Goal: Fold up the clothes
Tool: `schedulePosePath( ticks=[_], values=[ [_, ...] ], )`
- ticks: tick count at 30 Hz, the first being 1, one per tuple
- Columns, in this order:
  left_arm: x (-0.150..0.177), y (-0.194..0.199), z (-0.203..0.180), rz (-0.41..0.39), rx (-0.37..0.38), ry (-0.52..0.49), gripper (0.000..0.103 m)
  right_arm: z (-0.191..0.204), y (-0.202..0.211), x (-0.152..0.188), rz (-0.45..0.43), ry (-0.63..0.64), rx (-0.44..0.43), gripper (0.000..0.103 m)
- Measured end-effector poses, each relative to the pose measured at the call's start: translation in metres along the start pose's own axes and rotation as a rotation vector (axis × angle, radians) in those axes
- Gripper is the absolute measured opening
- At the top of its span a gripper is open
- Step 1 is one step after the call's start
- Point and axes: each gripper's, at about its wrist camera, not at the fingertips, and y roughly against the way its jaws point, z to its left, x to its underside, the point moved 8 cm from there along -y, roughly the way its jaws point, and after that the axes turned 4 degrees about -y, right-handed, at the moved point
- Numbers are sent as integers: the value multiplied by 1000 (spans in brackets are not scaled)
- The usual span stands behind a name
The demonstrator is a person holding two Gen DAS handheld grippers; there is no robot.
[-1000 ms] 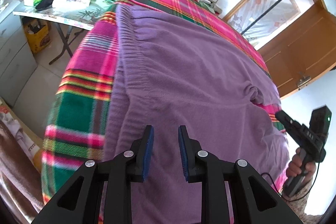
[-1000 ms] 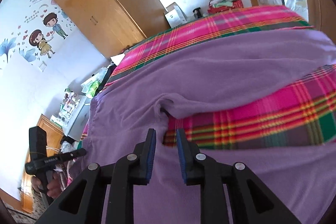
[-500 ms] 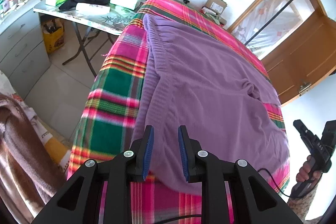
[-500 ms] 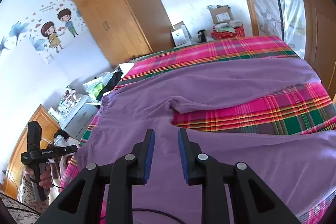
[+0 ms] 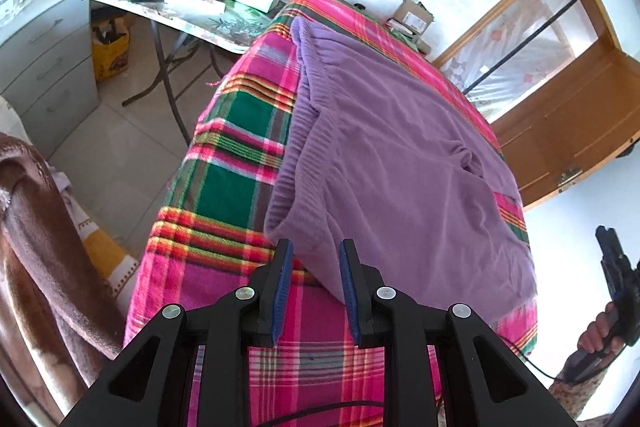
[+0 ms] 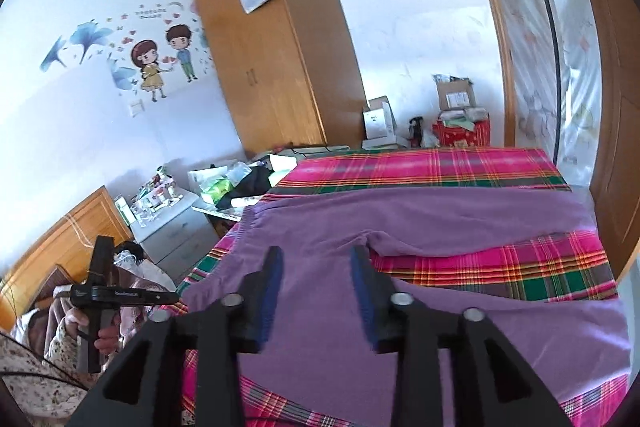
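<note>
Sunlit and cluttered, the bedroom gives you one broad work surface: a bed under a pink-and-green plaid blanket point(image 5: 224, 155). Spread flat on it lie purple fleece trousers point(image 5: 392, 155), waistband toward your left jaws, the two legs running off past your right jaws with a strip of plaid showing between them.

Expect the trousers to be light, soft and limp: they will sag and drag on the woolly blanket instead of sliding cleanly, and a single-layer pinch may peel the top layer away from the one beneath. The ribbed waistband point(image 5: 304, 131) is the thickest, firmest part, so take hold there, biting through both layers at the corner.

Your left gripper point(image 5: 314, 287) hangs released, its jaws apart and empty, with the near waistband corner just ahead of and between the tips. Your right gripper point(image 6: 316, 287) is likewise parted and holds nothing, hovering above the near leg, the crotch fold just beyond its tips.

Off to the left of the left jaws stands a folding table point(image 5: 188, 19) piled with boxes and dark cloth, well apart from the trousers. Beyond the right jaws stands a wooden wardrobe point(image 6: 280, 47).
</note>
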Motion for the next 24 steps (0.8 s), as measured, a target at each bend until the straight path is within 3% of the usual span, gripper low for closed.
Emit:
schedulePosePath(
  ticks=[5,9,15,24],
  values=[
    [3,-10,-3,18,6,15,25,5,-56,54,176,5,26,41],
    [3,-15,-5,21,9,25,25,25,-101,96,295,38,-29,41],
    [1,-20,-4,17,14,55,25,62,-143,127,350,195,-43,41],
    [-3,-24,-5,18,41,99,25,119,-161,160,403,318,-178,42]
  ],
)
